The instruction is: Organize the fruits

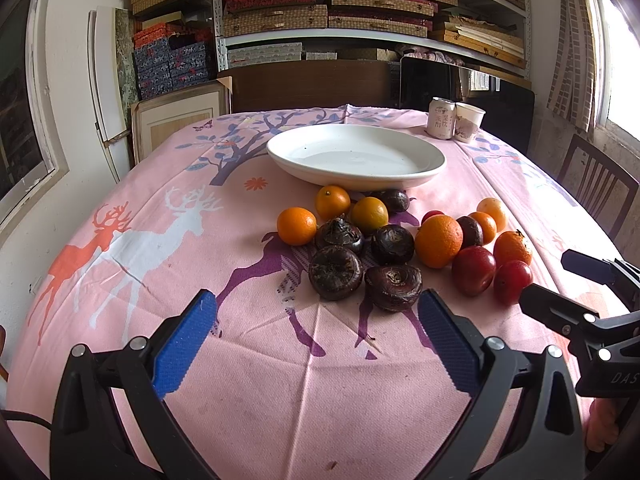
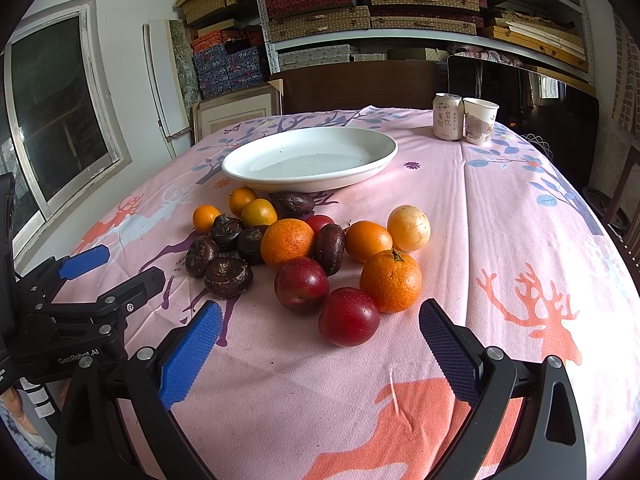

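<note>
A heap of fruit lies on the pink deer-print tablecloth [image 1: 280,392] in front of an empty white plate [image 1: 356,156] [image 2: 310,158]: several oranges [image 1: 438,241] [image 2: 391,281], several dark brown water chestnuts [image 1: 335,267] [image 2: 228,277], red plums [image 1: 473,270] [image 2: 348,316] and small yellow-orange citrus [image 1: 369,214] [image 2: 408,227]. My left gripper [image 1: 318,336] is open, just short of the nearest water chestnuts. My right gripper [image 2: 320,340] is open too, with the nearest red plum just ahead, between its blue pads. Each gripper shows at the edge of the other's view, the right gripper [image 1: 568,280] and the left gripper [image 2: 116,268].
A drink can [image 1: 441,117] [image 2: 448,117] and a paper cup [image 1: 469,122] [image 2: 480,121] stand at the far right of the table. A wooden chair [image 1: 596,184] sits by the right edge. Shelves of stacked boxes [image 1: 320,12] line the back wall.
</note>
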A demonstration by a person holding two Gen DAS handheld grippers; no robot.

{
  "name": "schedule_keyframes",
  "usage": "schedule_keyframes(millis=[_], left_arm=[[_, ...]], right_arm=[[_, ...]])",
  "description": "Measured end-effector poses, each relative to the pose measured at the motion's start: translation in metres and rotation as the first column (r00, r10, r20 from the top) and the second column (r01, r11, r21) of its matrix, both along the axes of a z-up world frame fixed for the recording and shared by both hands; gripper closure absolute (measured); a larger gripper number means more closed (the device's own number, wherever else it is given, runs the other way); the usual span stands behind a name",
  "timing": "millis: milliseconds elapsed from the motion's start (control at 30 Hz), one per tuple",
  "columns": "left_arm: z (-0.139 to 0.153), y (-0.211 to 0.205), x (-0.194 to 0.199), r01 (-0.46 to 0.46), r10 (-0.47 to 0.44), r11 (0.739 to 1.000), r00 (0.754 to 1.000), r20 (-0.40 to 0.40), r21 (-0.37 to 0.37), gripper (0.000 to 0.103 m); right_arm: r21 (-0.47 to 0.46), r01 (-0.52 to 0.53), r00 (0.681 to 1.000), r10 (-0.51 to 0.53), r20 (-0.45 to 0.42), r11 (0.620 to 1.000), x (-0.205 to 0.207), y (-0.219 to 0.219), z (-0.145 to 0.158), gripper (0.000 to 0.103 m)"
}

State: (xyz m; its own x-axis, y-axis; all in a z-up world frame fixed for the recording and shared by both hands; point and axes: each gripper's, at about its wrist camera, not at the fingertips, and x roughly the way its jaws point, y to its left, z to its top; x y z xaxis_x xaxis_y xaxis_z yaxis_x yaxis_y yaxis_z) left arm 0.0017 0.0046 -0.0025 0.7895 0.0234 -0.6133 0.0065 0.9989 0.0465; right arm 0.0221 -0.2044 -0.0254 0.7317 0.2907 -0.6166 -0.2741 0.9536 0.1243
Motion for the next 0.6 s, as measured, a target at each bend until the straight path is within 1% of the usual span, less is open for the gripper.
schedule_keyframes(millis=[600], left_arm=[[-0.0025,-0.0007,0.0003,0.001,-0.001,1.0,1.0,-0.004,0.0,0.004]], right_arm=[[0.001,0.0,1.0,0.0,0.0,1.0,0.0005,-0.0004,0.0001,0.004]])
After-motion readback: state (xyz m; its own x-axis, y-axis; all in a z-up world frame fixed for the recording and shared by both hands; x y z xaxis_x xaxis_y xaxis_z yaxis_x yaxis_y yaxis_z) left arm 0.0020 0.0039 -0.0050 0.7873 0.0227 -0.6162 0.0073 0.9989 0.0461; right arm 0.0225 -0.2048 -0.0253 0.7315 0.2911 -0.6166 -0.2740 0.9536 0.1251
